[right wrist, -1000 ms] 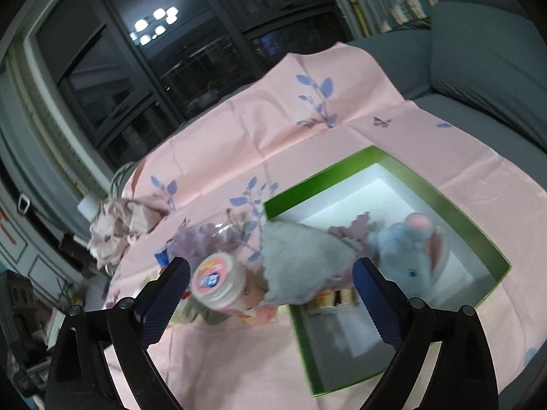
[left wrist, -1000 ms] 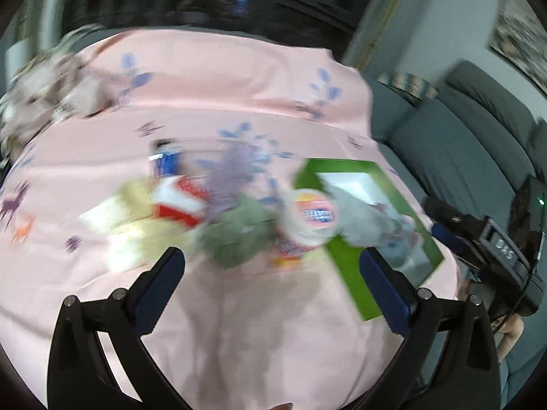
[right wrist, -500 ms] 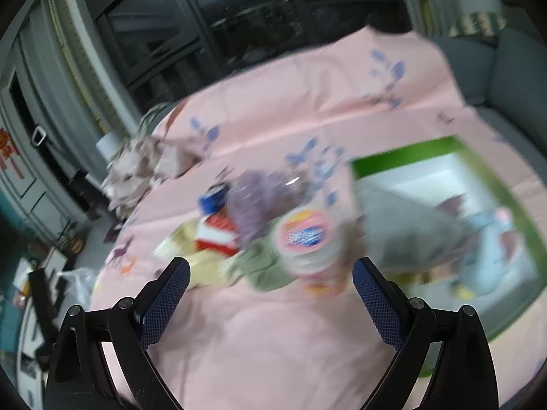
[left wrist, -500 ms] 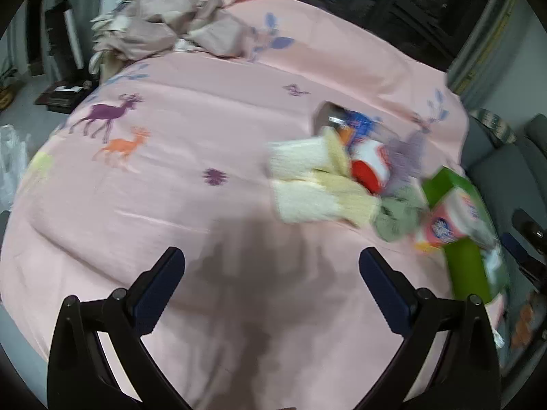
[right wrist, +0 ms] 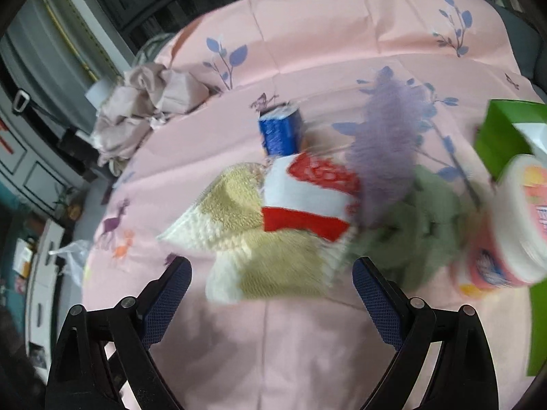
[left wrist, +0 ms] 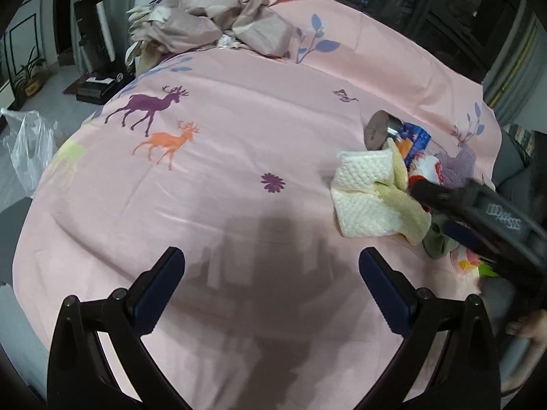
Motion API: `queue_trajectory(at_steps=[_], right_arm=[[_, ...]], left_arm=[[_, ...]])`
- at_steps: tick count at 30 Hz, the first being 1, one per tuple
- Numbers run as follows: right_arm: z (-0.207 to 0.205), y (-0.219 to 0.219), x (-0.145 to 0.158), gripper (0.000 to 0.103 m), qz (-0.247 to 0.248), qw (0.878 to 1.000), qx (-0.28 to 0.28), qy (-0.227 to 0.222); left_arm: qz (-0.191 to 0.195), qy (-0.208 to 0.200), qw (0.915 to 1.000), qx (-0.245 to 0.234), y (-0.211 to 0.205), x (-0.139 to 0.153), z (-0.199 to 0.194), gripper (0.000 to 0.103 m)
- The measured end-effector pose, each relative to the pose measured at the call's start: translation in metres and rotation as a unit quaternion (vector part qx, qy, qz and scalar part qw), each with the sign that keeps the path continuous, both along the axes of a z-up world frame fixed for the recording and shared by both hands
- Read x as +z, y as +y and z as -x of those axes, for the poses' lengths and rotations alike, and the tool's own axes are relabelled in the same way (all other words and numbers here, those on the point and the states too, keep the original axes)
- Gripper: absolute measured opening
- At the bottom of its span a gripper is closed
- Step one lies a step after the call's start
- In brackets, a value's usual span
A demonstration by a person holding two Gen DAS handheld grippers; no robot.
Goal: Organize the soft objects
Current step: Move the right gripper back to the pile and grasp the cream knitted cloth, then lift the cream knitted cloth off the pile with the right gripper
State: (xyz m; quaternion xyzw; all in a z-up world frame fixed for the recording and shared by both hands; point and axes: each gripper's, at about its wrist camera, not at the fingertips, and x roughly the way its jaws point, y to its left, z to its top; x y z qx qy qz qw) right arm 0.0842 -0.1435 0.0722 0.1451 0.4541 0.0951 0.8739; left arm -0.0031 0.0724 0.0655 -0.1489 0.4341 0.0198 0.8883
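Left gripper [left wrist: 271, 283]: jaws spread wide, nothing between them, hanging over bare pink sheet [left wrist: 239, 177] and its own shadow
Right gripper [right wrist: 271, 288]: also wide open and empty, sitting just short of the soft pile; in the left view its black body cuts in around 3 o'clock, over the pile's near edge
Cream and yellow towel [right wrist: 253, 235]: nearest soft thing, right ahead of the right gripper at 12 o'clock; from the left gripper it's off at about 2 o'clock [left wrist: 374, 194]
Red and white cloth [right wrist: 307, 201]: lying on the far edge of the towel, touching it
Green cloth [right wrist: 413, 222]: at 2 o'clock of the right gripper, blurry, bunched beside the red and white one
Tub with pink label [right wrist: 519, 218]: tipped on its side at 3 o'clock, by the green cloth
Purple fluffy thing [right wrist: 389, 143]: behind the green cloth, smeared by motion, can't tell its shape
Blue can [right wrist: 280, 130]: on its side behind the towel, around 12 o'clock
Green box [right wrist: 502, 133]: only a corner shows at the right edge
Crumpled beige fabric [left wrist: 212, 20]: heaped at the far edge of the sheet, well apart from everything else
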Motion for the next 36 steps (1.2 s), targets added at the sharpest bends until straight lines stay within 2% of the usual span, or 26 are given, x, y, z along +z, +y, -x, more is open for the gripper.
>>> queue_trajectory(at_steps=[3,6,8,9,10,12,15,20,26,30,36], right_arm=[[-0.012,0.019,-0.016,0.096,0.039,0.999,0.007,0.01],[-0.015,0.027,-0.026,0.09,0.08,0.997,0.0,0.002],[-0.013,0.028,-0.027,0.082,0.093,0.995,-0.014,-0.013],[-0.012,0.028,-0.028,0.07,0.104,0.994,-0.017,-0.021],[-0.012,0.029,-0.027,0.051,0.117,0.993,-0.019,-0.026],[-0.014,0.029,-0.028,0.034,0.147,0.988,-0.017,-0.032],[-0.008,0.023,-0.021,0.021,0.134,0.99,0.003,-0.035],[0.024,0.006,0.011,0.02,0.057,0.997,0.046,-0.04],[0.076,-0.01,0.049,0.02,0.034,0.993,0.085,-0.073],[0.096,-0.011,0.058,0.02,0.032,0.99,0.118,-0.063],[0.102,-0.005,0.047,0.02,-0.027,0.982,0.183,-0.024]], left_arm=[[-0.001,0.0,0.9999,0.012,0.007,0.001,0.001,0.102],[0.005,-0.004,0.9998,0.02,0.013,0.004,0.003,0.102],[0.008,-0.005,0.9997,0.021,0.013,0.005,0.003,0.102],[0.009,-0.005,0.9997,0.021,0.013,0.005,0.003,0.102],[0.009,-0.007,0.9997,0.021,0.012,0.006,0.003,0.102],[0.009,-0.01,0.9998,0.018,0.01,0.008,0.004,0.101],[0.006,-0.019,0.9998,0.009,0.006,0.01,0.007,0.101],[-0.013,-0.027,0.9995,0.013,0.006,0.012,0.007,0.102],[-0.006,-0.026,0.9994,0.022,0.011,0.014,0.009,0.101],[-0.004,-0.024,0.9994,0.023,0.012,0.013,0.009,0.101],[0.004,-0.022,0.9995,0.022,0.012,0.013,0.009,0.101]])
